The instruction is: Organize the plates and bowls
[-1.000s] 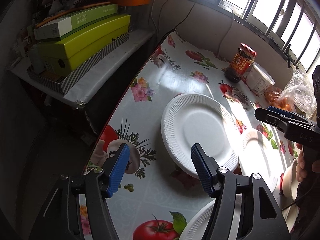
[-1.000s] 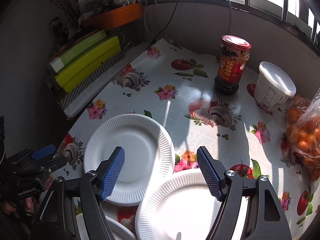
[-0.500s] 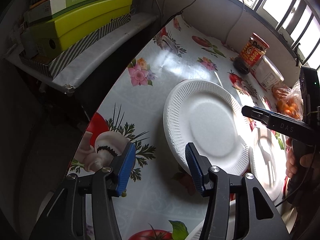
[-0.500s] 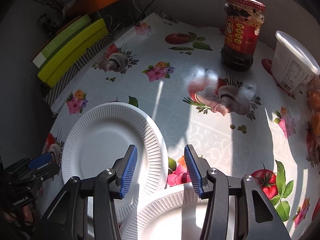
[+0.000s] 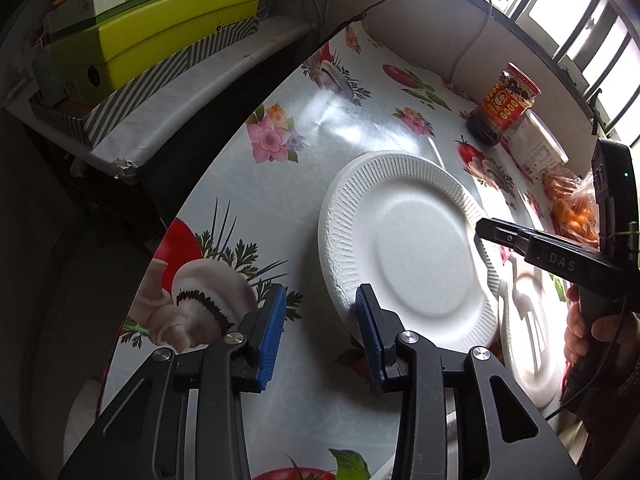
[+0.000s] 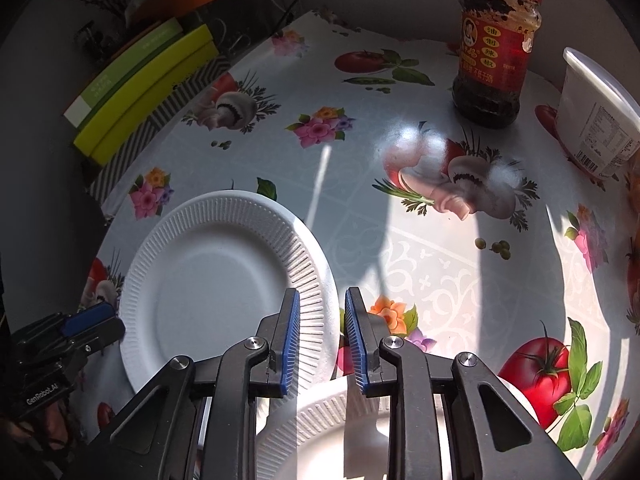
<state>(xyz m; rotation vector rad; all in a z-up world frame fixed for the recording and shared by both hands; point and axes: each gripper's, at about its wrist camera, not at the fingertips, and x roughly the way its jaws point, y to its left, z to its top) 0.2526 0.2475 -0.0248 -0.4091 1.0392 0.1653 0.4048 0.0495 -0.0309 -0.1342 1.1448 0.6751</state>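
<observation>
- Seemingly to steady it, the left gripper (image 5: 320,334) sits low at the near rim of the white ribbed paper plate (image 5: 404,248) on the floral tablecloth (image 5: 256,208), fingers spread, gripping nothing; the right gripper (image 5: 486,230) reaches the plate's far rim.
- Right wrist view: the right gripper (image 6: 322,330) straddles that plate's (image 6: 208,284) raised edge, fingers narrowed but apparently not yet pinching, probably to lift it onto the second plate (image 6: 320,432) beneath. Chili sauce jar (image 6: 494,46) stands well apart.

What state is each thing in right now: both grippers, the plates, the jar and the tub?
left gripper: open, straddling the near rim of the white plate.
right gripper: jaws narrowed at that plate's rim, grip unclear.
second plate: flat, beside the first.
chili sauce jar: upright, lidded.
white tub: lid on.
</observation>
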